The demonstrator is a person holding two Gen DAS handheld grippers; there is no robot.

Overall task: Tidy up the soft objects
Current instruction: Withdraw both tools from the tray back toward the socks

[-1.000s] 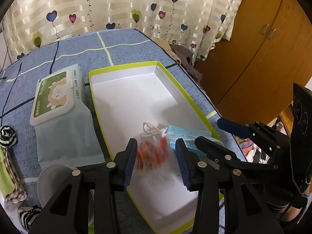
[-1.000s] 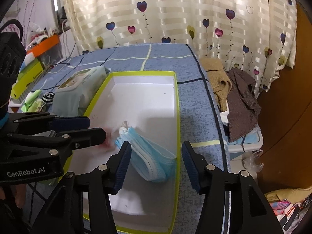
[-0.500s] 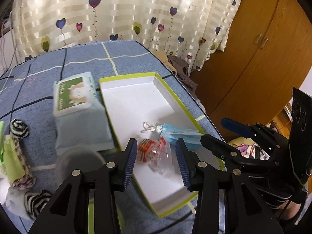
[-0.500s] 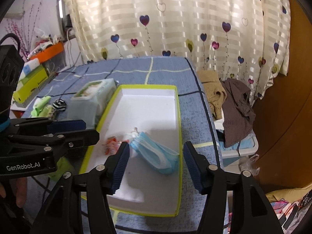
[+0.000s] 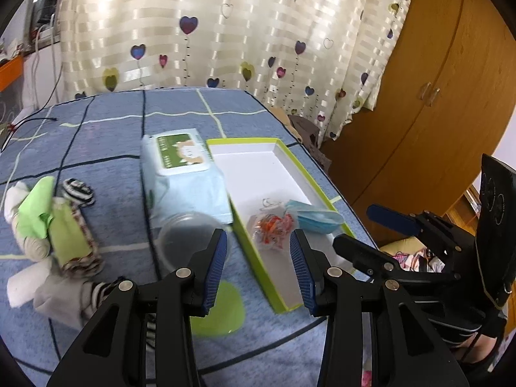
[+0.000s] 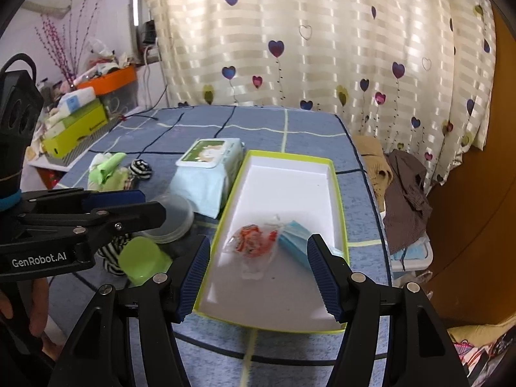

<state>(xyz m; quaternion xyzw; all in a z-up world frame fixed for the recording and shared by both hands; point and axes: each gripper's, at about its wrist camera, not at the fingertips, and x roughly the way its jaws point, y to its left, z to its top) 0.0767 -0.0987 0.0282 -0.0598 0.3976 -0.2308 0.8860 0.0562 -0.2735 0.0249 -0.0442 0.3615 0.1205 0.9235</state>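
Lying in the near half of the green-rimmed box (image 6: 335, 180), a clear packet of orange bits (image 6: 253, 240) touches a blue face mask (image 6: 295, 240). A wipes pack (image 6: 206, 174) sits beside the box. Left claw (image 5: 258, 261) and right claw (image 6: 258, 271) both hover spread, empty.

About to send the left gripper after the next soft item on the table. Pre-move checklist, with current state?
1. Left gripper jaws open and holding nothing: ok.
2. Right gripper jaws open and holding nothing: ok.
3. Box has free floor at its far end: ok.
4. Clear bag and blue masks lie inside the box: ok.
5. Socks and cloths are separated for a single grasp: not ok, they lie heaped together.
6. Wipes pack fits in the remaining box space: cannot tell.
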